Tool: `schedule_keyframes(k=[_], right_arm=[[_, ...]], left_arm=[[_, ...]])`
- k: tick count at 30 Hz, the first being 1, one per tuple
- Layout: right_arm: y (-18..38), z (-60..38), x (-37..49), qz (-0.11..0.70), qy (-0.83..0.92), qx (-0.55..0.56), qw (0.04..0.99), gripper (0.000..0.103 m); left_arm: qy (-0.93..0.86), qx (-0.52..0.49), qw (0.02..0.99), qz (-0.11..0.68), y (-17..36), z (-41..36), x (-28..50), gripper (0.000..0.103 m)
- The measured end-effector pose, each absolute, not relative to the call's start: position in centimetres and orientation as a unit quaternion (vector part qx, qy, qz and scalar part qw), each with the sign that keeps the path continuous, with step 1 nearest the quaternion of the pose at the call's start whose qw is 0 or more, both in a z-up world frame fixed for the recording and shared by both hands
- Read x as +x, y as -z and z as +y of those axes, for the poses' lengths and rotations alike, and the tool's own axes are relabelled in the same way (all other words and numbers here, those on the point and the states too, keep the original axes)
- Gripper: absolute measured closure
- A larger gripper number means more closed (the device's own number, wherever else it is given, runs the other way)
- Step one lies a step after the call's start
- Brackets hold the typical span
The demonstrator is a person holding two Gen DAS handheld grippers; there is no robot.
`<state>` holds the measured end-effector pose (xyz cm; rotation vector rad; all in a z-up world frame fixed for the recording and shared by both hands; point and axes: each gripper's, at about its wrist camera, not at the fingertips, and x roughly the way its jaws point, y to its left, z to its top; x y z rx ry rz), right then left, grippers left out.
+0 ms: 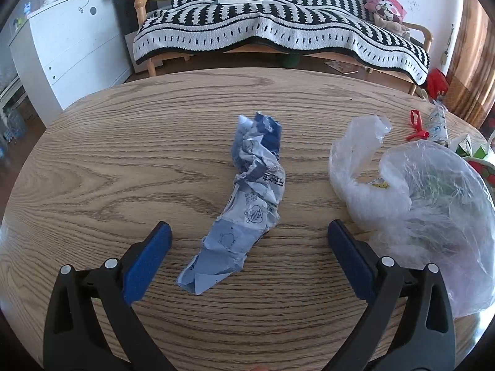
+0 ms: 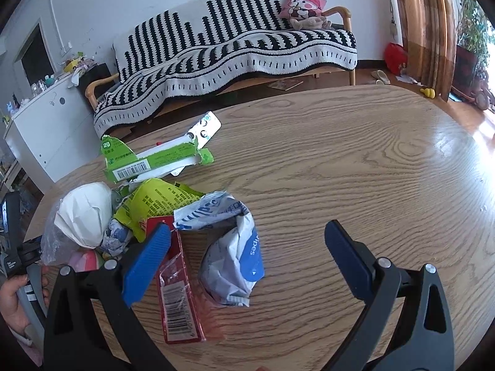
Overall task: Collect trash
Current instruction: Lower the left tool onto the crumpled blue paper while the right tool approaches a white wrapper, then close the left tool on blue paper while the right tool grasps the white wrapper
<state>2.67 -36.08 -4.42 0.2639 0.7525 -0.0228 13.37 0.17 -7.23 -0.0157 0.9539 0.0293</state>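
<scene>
In my left wrist view, a crumpled blue-and-white wrapper lies stretched out in the centre of the frame on the wood-grain table, its near end reaching down between my fingers. My left gripper stands wide apart around that near end, touching nothing. At the right of the frame a clear plastic bag sits slumped on the table, just beside my right-hand blue pad. Behind the bag, at the upper right, a bit of red ribbon lies on the table.

In my right wrist view, a crumpled wet-wipes packet, white with blue print, lies in the lower centre of the frame, between my fingers but nearer the left one. My right gripper is also spread wide and grips nothing. A red wrapper with a barcode lies flat under the left pad. Further left is a heap of trash: a yellow-green printed wrapper, a white crumpled wad in clear plastic, and above them a torn green carton with a blister strip behind it. At the lower left edge a hand holds the other gripper's handle.

A sofa with a black-and-white striped throw fills the top of both views.
</scene>
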Motion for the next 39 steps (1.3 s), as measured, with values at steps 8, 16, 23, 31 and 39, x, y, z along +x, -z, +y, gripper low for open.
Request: schedule_keyframes(k=[8, 16, 23, 31, 39], right_arm=[[4.7, -36.8, 2.9, 0.374, -0.004, 0.167, 0.912, 0.007], [4.0, -37.3, 2.7, 0.366, 0.013, 0.15, 0.918, 0.007], [4.8, -36.6, 3.1, 0.383, 0.028, 0.114, 0.916, 0.007], [5.5, -36.2, 3.6, 0.375, 0.007, 0.126, 0.918, 0.007], [5.7, -35.5, 4.0, 0.395, -0.021, 0.148, 0.906, 0.049]], left_arm=[[-0.014, -0.008, 0.888, 0.459, 7.2, 0.1, 13.4, 0.006], [-0.007, -0.003, 0.888, 0.459, 7.3, 0.1, 13.4, 0.006], [0.001, 0.001, 0.889, 0.459, 7.4, 0.1, 13.3, 0.006], [0.003, 0.002, 0.889, 0.458, 7.4, 0.2, 13.4, 0.006], [-0.011, 0.0, 0.899, 0.437, 6.6, 1.1, 14.2, 0.056]])
